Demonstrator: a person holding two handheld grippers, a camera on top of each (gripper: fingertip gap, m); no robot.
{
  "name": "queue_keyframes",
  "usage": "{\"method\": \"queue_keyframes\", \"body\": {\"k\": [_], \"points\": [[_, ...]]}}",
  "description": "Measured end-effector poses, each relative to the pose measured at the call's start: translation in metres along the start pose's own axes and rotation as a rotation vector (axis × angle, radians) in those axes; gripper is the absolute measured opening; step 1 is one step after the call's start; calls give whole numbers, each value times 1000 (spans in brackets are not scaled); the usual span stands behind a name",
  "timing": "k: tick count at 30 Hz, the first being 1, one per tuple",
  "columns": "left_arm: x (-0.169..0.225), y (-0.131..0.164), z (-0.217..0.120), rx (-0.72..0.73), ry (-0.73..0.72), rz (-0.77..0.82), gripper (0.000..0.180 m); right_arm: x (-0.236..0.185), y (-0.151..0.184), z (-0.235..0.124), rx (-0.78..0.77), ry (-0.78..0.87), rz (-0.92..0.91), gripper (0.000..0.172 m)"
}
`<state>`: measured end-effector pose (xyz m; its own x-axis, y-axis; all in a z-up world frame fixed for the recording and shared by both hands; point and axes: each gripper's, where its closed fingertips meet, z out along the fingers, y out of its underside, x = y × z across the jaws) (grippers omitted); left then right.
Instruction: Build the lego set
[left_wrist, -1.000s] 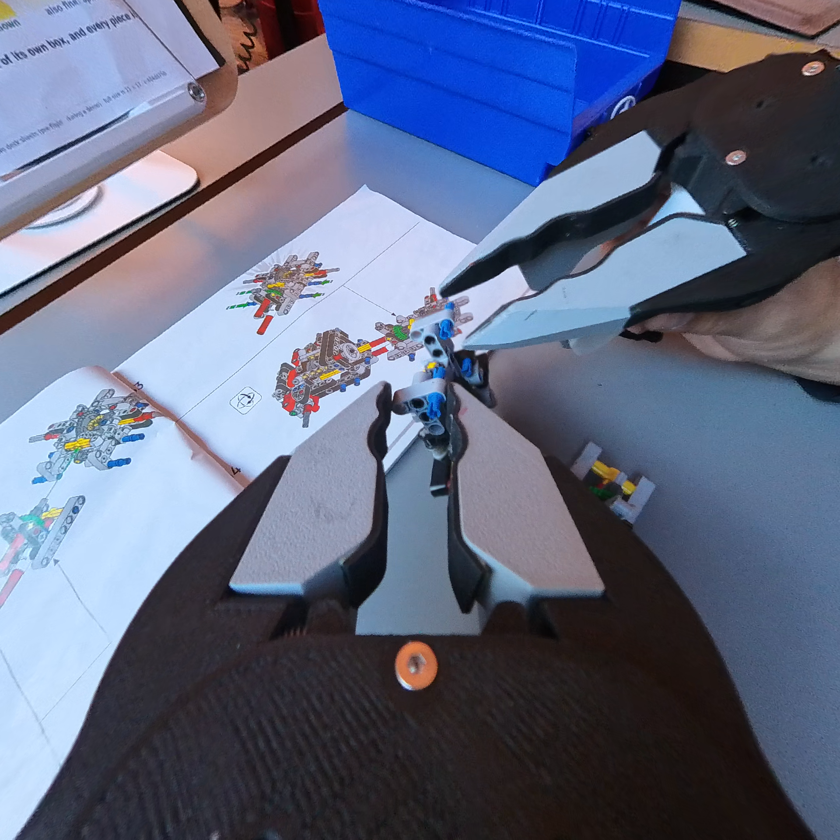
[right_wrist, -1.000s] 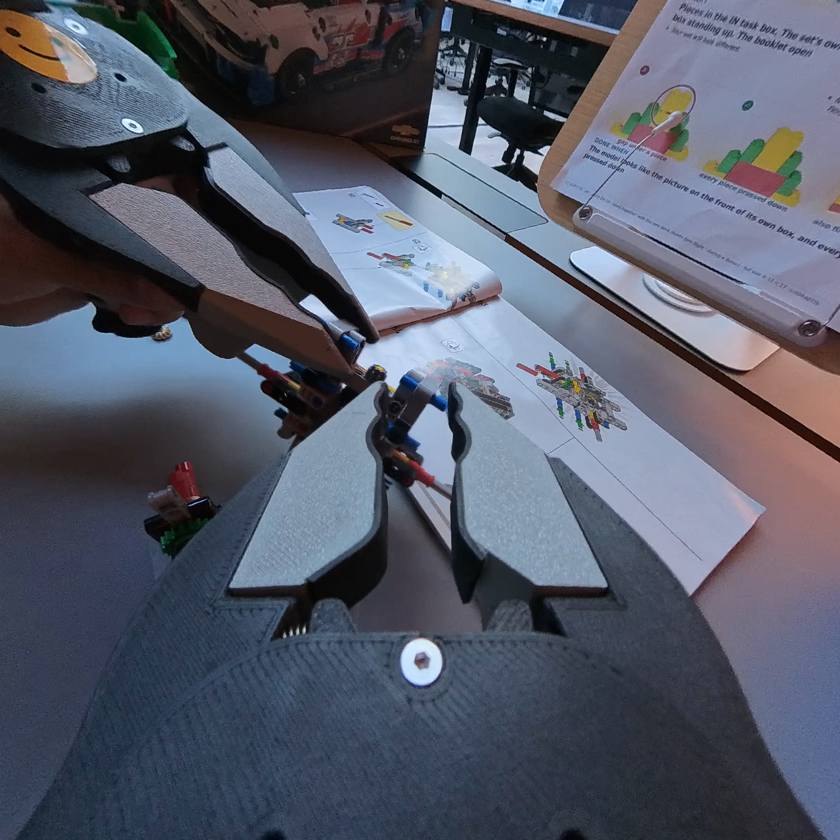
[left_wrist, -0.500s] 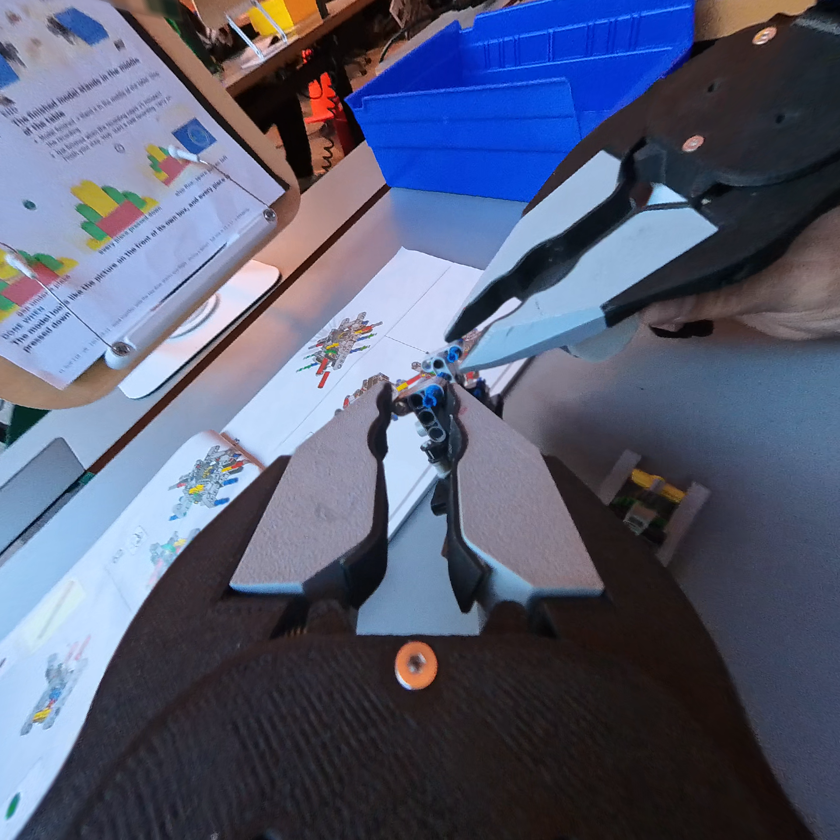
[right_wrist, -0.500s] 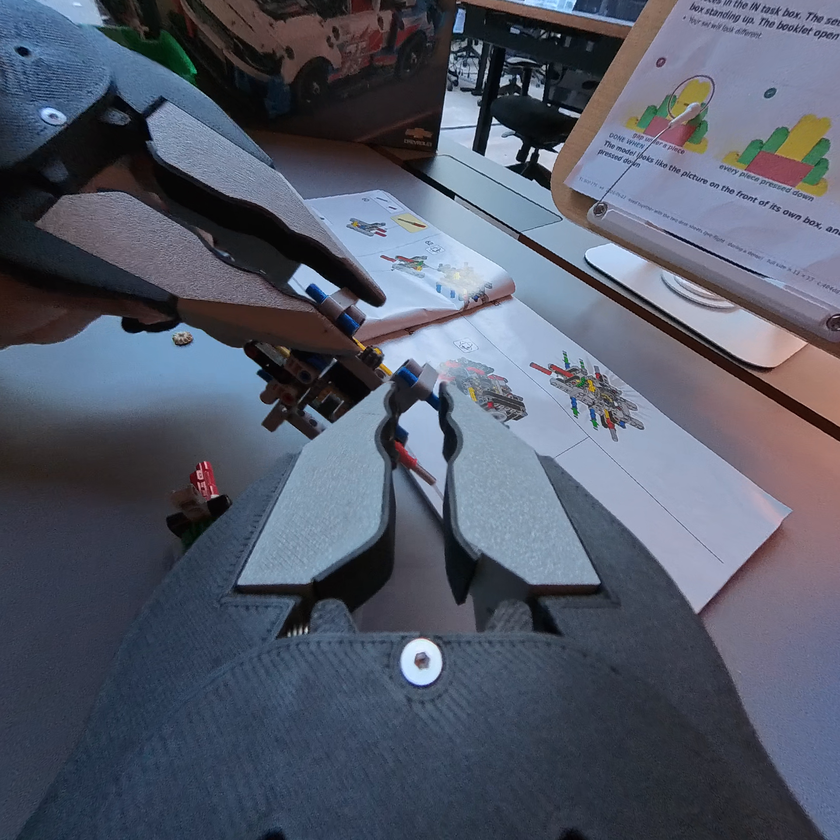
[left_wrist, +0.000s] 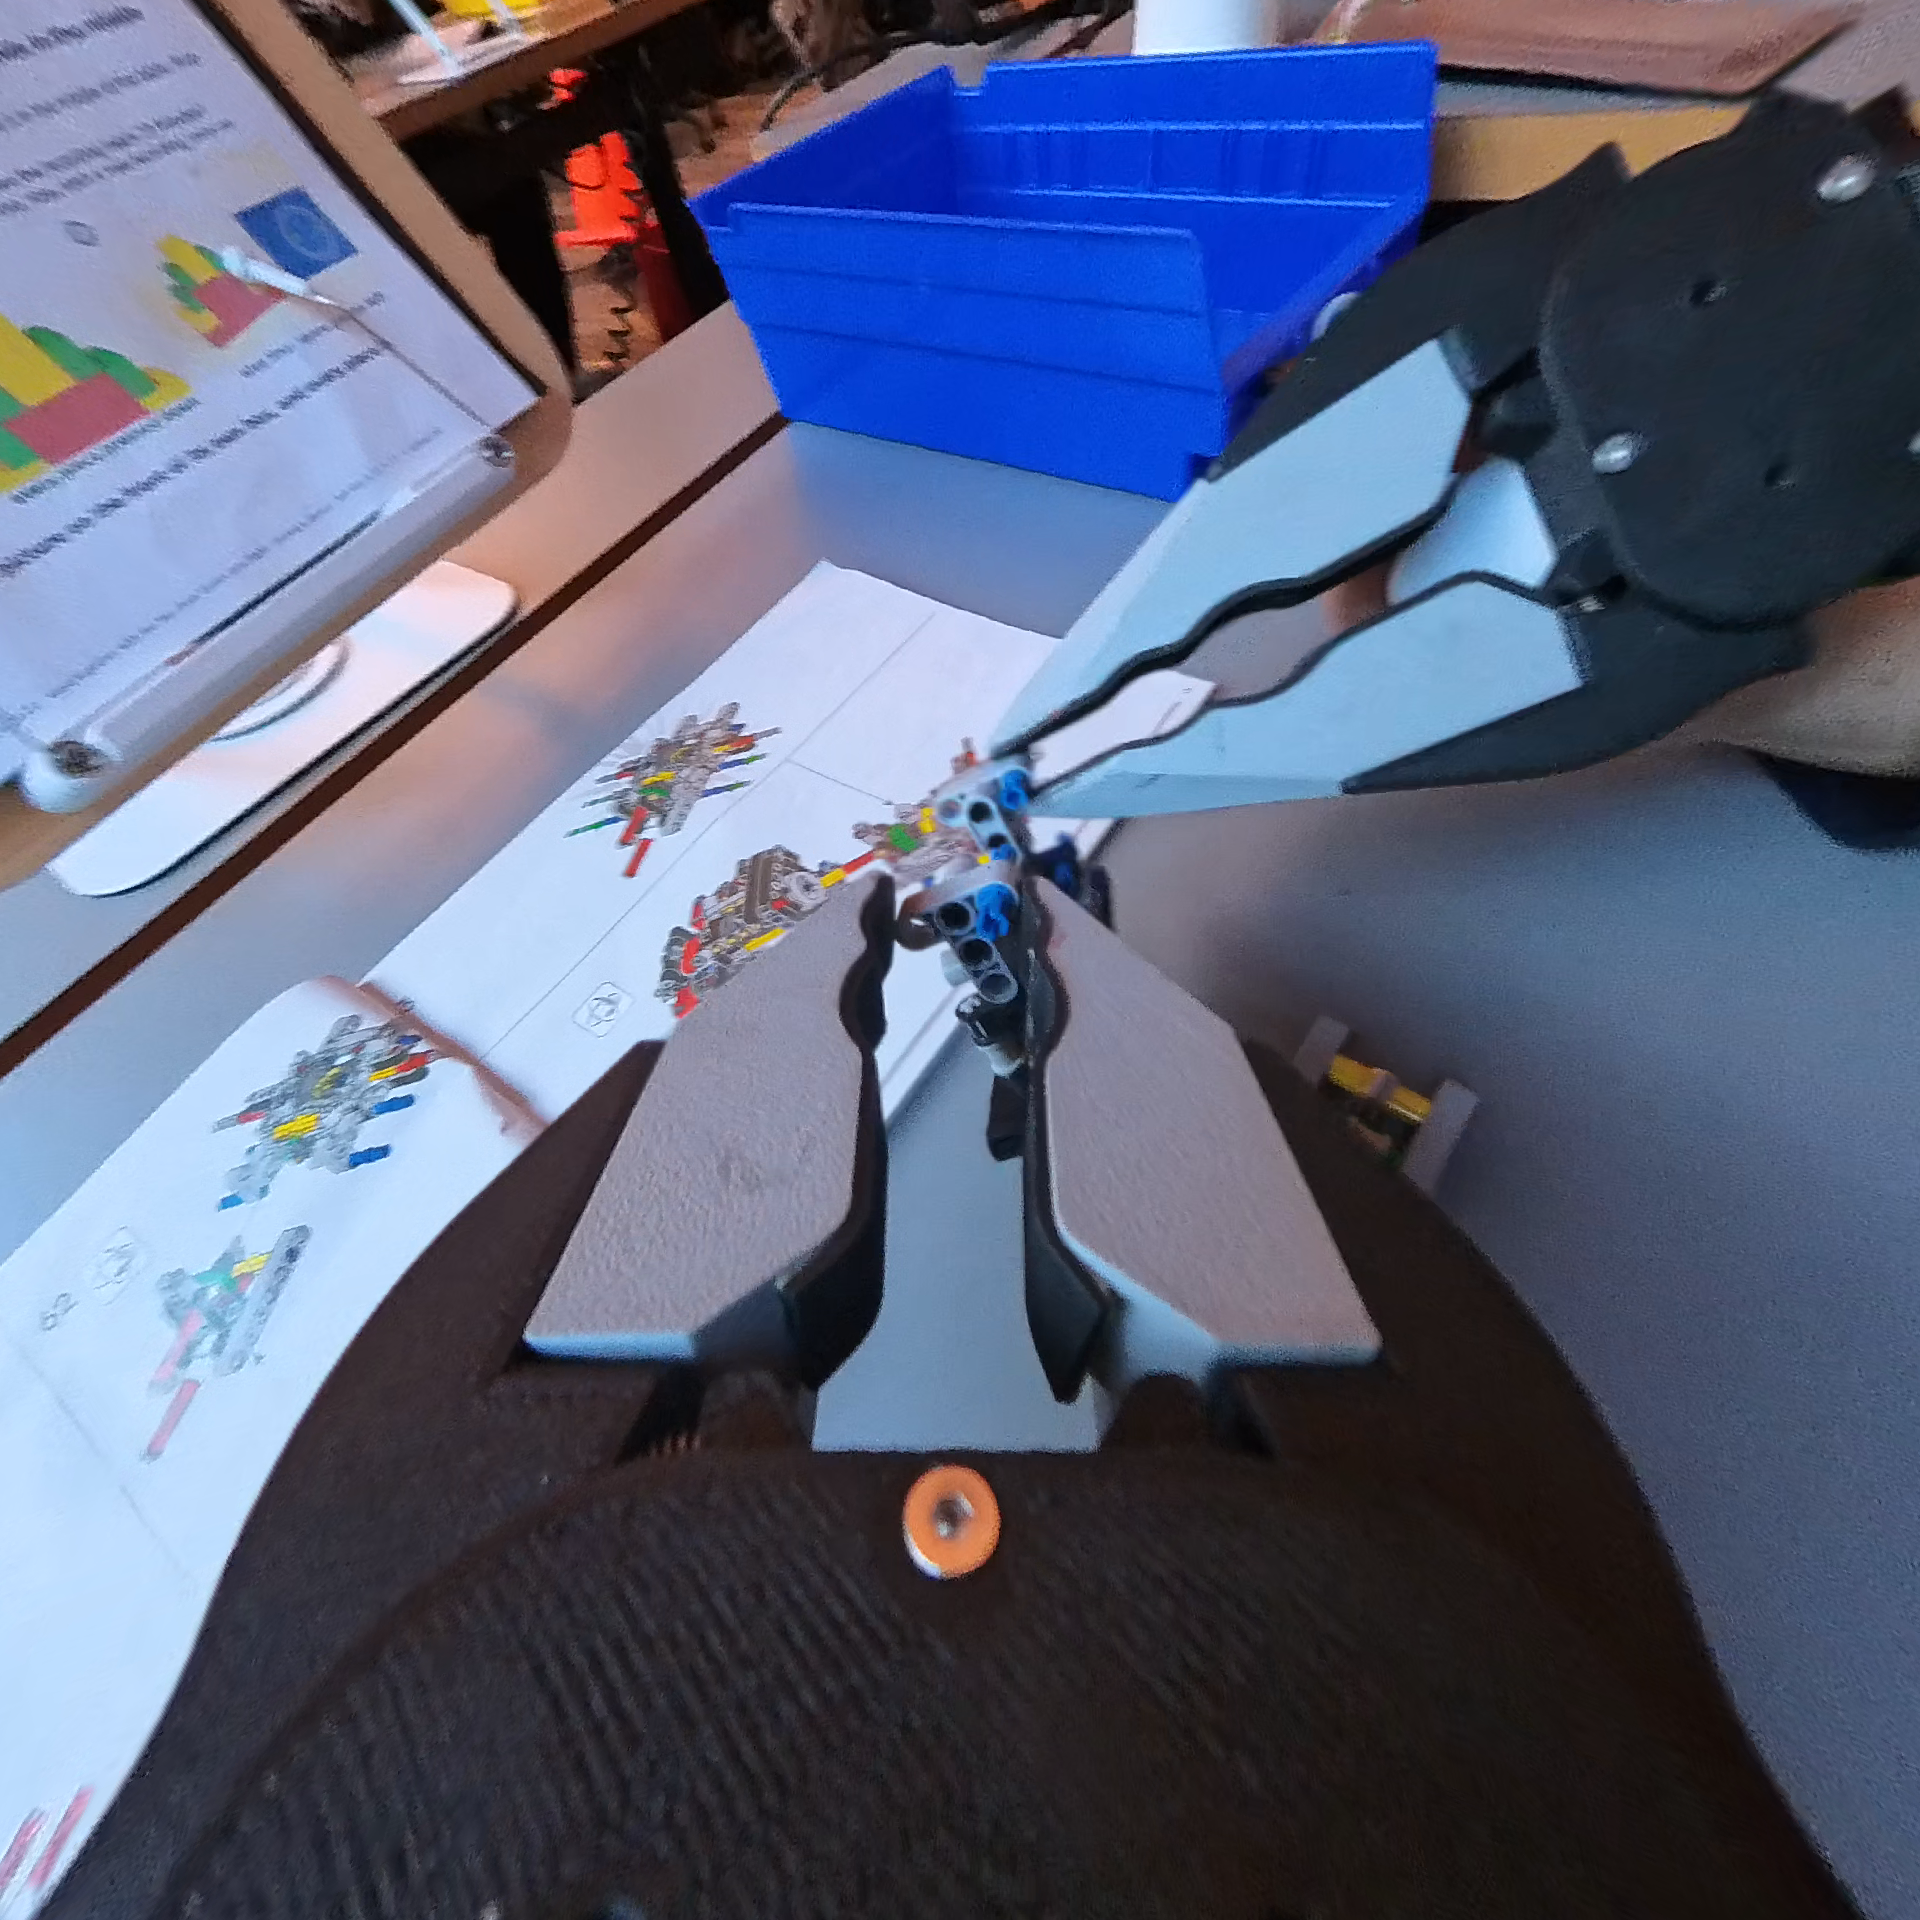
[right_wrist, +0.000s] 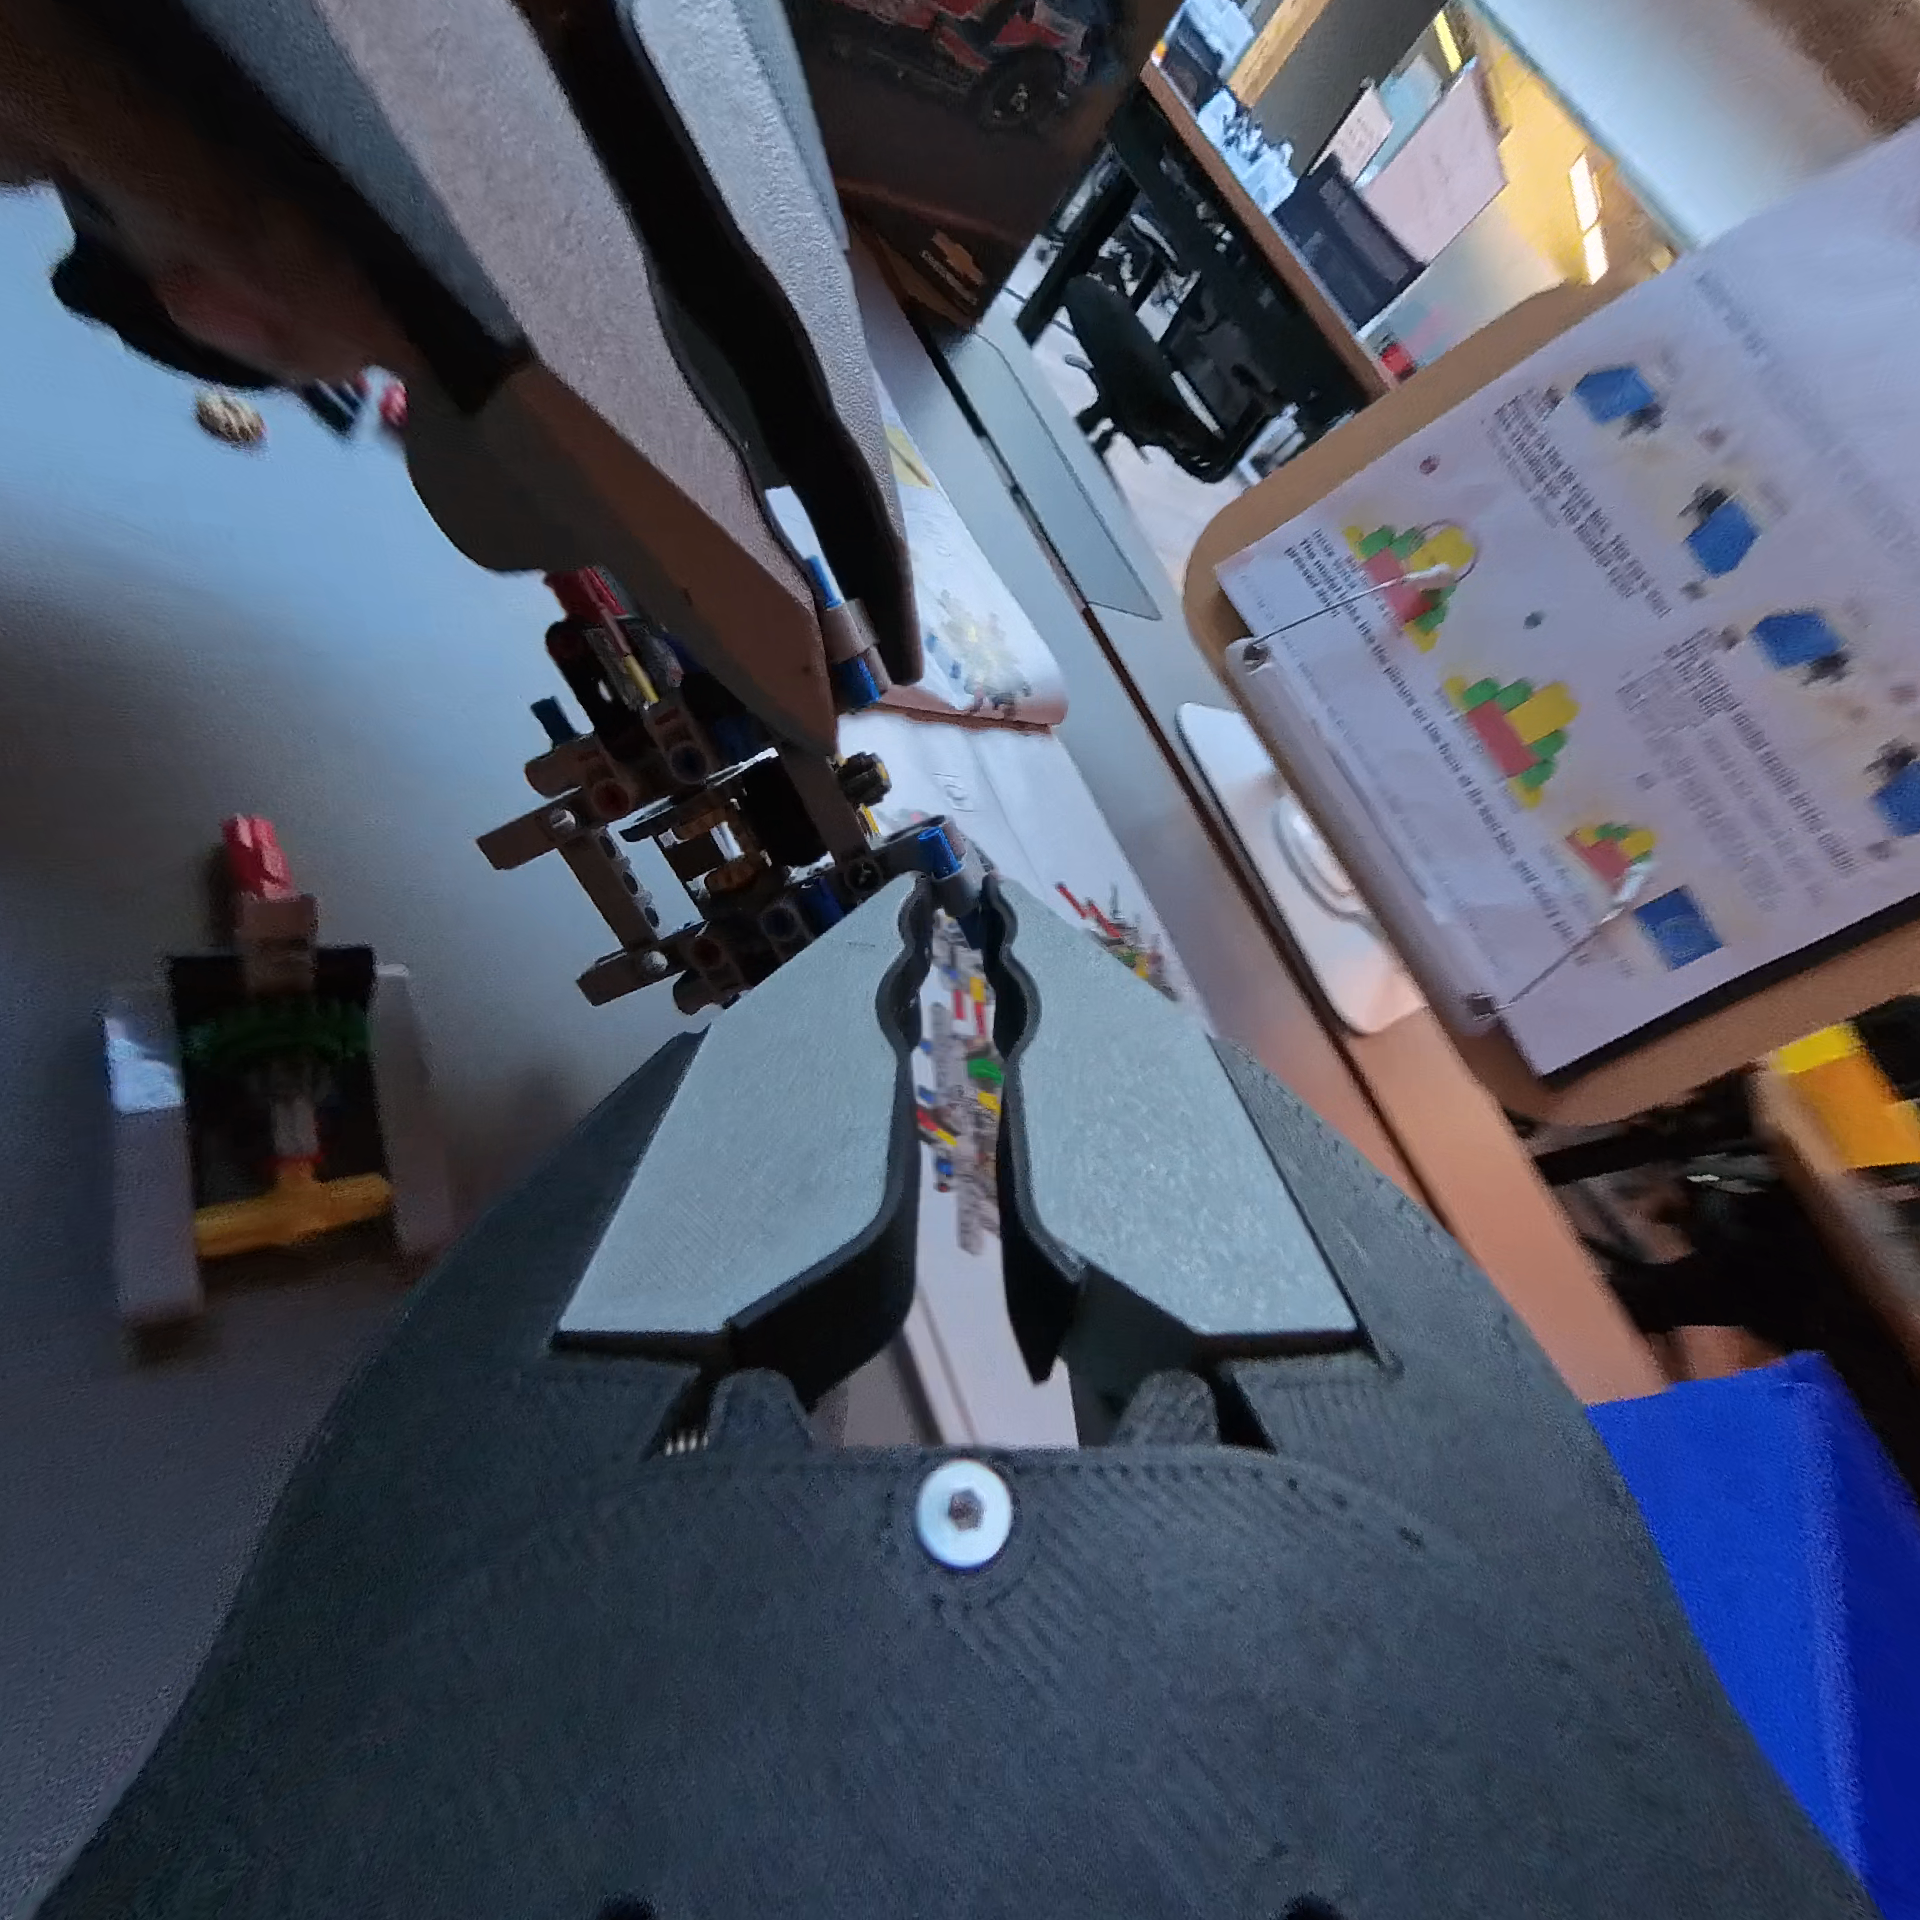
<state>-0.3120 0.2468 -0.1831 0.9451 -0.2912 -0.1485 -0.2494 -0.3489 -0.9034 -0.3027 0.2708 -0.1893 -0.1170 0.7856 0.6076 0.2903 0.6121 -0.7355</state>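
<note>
My left gripper (left_wrist: 961, 904) is shut on a small assembly of grey and black building beams with blue pins (left_wrist: 977, 940) and holds it above the table. In the right wrist view this assembly (right_wrist: 665, 831) hangs from the left gripper (right_wrist: 862, 665), which comes in from the top. My right gripper (right_wrist: 951, 899) is shut on the end of a grey beam with a blue pin (right_wrist: 940, 857) that sticks out of the assembly. In the left wrist view the right gripper (left_wrist: 1023, 774) comes in from the right, and its tips pinch that same beam end (left_wrist: 982, 816).
An open instruction booklet (left_wrist: 727, 831) lies on the grey table under the grippers. A blue bin (left_wrist: 1039, 312) stands behind it. A stand with a printed sheet (left_wrist: 208, 364) is at the left. A small tray of loose pieces (right_wrist: 270, 1091) sits on the table beside me. My two grippers' fingertips are within a few centimetres of each other.
My right gripper's jaws have closed from open onto the grey beam end with the blue pin. Both grippers have tilted, and the right wrist view has rolled. The left grasp is unchanged.
</note>
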Motion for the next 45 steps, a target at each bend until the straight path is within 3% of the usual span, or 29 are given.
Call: {"method": "queue_keyframes", "body": {"k": [4, 8, 13, 18, 23, 25, 29, 33, 38, 42, 45], "points": [[18, -12, -15, 63, 241, -86, 29, -2, -8, -5, 40, 65, -229, 5], [5, -15, -33, 121, 376, -140, 40, -12, -25, -11, 135, 61, -296, 5], [2, -6, -43, 149, 567, -225, 36, -25, -42, -18, 230, 18, -305, 5], [-1, -10, -45, 213, 705, -351, 18, -39, -61, -31, 335, -53, -270, 5], [34, -6, -49, 187, 871, -257, 21, -49, -74, -41, 389, -79, -264, 5], [47, -4, -52, 172, 933, -225, 11, -54, -77, -43, 406, -99, -249, 5], [57, -2, -58, 184, 1013, -247, 0, -55, -81, -45, 445, -160, -147, 5], [59, -5, -61, 210, 1047, -285, 1, -53, -82, -48, 475, -191, -101, 5], [59, -13, -76, 256, 1196, -398, 10, -53, -87, -53, 486, -189, -105, 5], [67, -5, -70, 214, 1192, -364, 11, -63, -94, -59, 514, -220, -117, 4], [73, -7, -76, 232, 1230, -337, 0, -65, -97, -62, 528, -228, -119, 4]]}}
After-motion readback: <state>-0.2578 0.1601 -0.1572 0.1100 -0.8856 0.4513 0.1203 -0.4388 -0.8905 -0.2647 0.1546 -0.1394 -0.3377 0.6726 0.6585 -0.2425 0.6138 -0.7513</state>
